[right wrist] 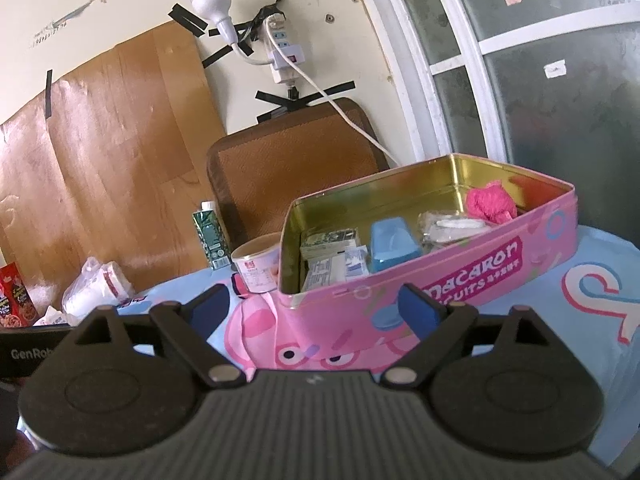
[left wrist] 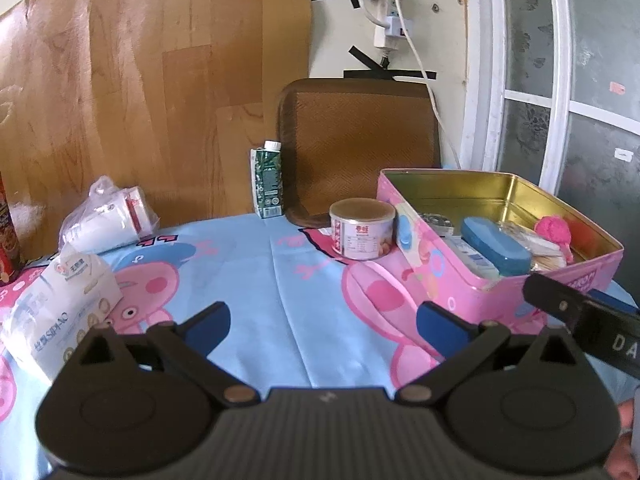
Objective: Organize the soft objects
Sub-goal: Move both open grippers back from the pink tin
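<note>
Off to the far left of my left gripper (left wrist: 323,326), at the table's edge, lies the tissue pack (left wrist: 60,312), the nearest soft thing not yet in the pink tin (right wrist: 420,276). Its long axis runs slantwise from lower left to upper right in the left wrist view, so I judge the fingers would need to swing left and turn across its short side. Behind it, a bagged white roll (left wrist: 108,220) rests against the wooden panel (left wrist: 140,100), also on the left. Both pairs of fingers stand wide apart and hold nothing. My right gripper (right wrist: 316,314) faces the tin's long front wall, close to it, with the tablecloth (left wrist: 280,272) showing between. Inside the tin I see a pink knitted piece (right wrist: 490,202) in the far right corner, a blue case (right wrist: 390,244), a clear bag (right wrist: 448,226) and some flat packets (right wrist: 328,256). By my reckoning the left hand is clearly the nearer one for the tissues, and the right is better placed at the tin. Between the pack and the tin's opening stands a round can (left wrist: 362,232), touching or just beside the tin's left corner, with a green carton (left wrist: 267,182) behind it; a carry from the left should pass in front of or above the can.
</note>
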Demonstrator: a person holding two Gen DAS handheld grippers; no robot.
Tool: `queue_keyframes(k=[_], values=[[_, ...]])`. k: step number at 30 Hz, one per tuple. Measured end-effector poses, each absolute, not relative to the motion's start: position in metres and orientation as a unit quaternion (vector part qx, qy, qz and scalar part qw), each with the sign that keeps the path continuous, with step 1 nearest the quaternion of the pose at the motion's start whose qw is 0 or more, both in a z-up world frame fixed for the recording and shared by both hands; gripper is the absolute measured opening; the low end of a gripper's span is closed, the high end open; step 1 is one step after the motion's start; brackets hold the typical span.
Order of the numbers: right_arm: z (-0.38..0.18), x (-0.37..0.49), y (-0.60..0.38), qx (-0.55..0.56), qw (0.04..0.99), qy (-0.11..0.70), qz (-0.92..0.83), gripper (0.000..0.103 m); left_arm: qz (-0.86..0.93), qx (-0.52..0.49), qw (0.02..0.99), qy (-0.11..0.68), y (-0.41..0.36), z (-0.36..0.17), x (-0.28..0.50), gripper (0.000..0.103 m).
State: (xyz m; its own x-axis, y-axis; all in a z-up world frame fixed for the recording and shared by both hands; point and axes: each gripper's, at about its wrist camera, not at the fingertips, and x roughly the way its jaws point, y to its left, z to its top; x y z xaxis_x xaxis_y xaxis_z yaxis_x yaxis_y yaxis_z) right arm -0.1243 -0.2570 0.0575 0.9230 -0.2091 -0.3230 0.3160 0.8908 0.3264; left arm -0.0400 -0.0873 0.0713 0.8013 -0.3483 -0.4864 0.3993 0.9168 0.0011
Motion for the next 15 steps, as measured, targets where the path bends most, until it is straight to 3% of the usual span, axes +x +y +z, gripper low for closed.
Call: queue_keyframes(k=[15], values=[[0.0530, -0.1236, -0.2549, 0.193, 0.961, 0.147, -0.137, 0.093, -0.186, 0.051, 0.955, 0.224, -0.0851, 0.0733, -0.0455, 0.103]])
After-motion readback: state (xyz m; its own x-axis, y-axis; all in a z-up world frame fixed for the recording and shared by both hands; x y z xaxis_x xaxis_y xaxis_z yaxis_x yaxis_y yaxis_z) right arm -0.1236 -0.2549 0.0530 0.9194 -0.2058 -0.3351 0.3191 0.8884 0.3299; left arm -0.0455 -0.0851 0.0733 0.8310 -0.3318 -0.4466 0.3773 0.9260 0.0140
